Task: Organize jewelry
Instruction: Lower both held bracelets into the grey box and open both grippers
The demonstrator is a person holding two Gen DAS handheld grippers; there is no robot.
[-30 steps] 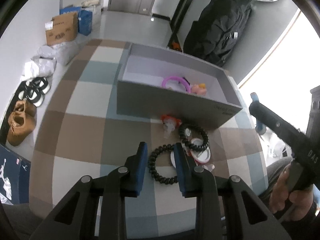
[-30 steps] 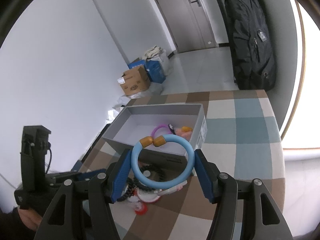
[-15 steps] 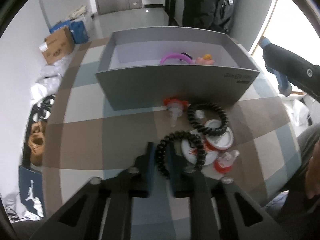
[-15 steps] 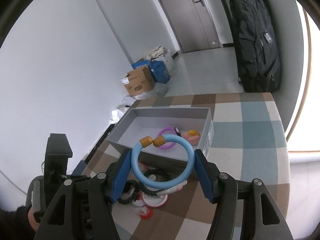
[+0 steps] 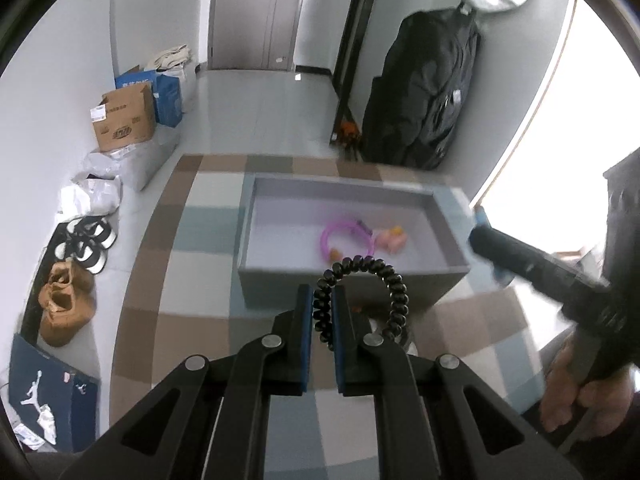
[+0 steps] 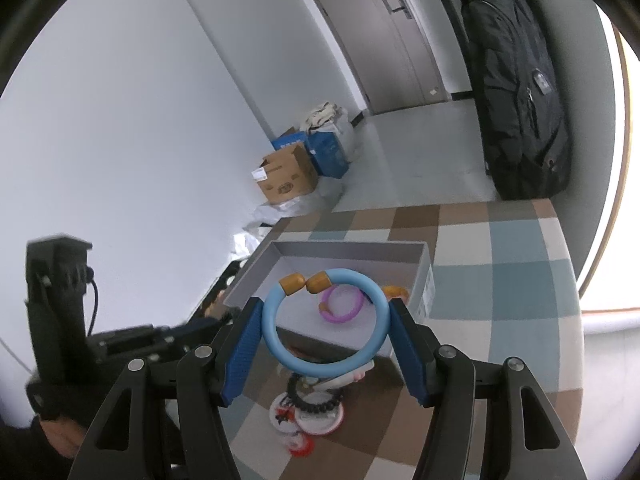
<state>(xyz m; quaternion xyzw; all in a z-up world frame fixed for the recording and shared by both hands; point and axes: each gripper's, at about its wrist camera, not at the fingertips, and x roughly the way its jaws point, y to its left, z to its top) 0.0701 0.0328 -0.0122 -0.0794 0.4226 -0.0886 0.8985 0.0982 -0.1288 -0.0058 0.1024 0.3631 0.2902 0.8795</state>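
Left gripper point(image 5: 321, 308) clamps black bead bracelet point(image 5: 394, 286); right gripper point(image 6: 324, 332) grips blue bangle point(image 6: 325, 322) before grey box point(image 6: 425, 276) rim

Checkered table point(image 6: 500, 280), grey box point(image 5: 352, 286), bead bracelet point(image 6: 314, 404), discs point(image 6: 320, 420)

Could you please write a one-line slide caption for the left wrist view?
Left gripper shut on a black beaded bracelet, before the grey box.

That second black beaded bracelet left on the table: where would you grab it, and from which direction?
Come from above and pinch one stretch of the black beaded bracelet across its bead strand. It lies flat over the white discs, so a side approach would likely hit them. The left gripper grips its own bracelet that way.
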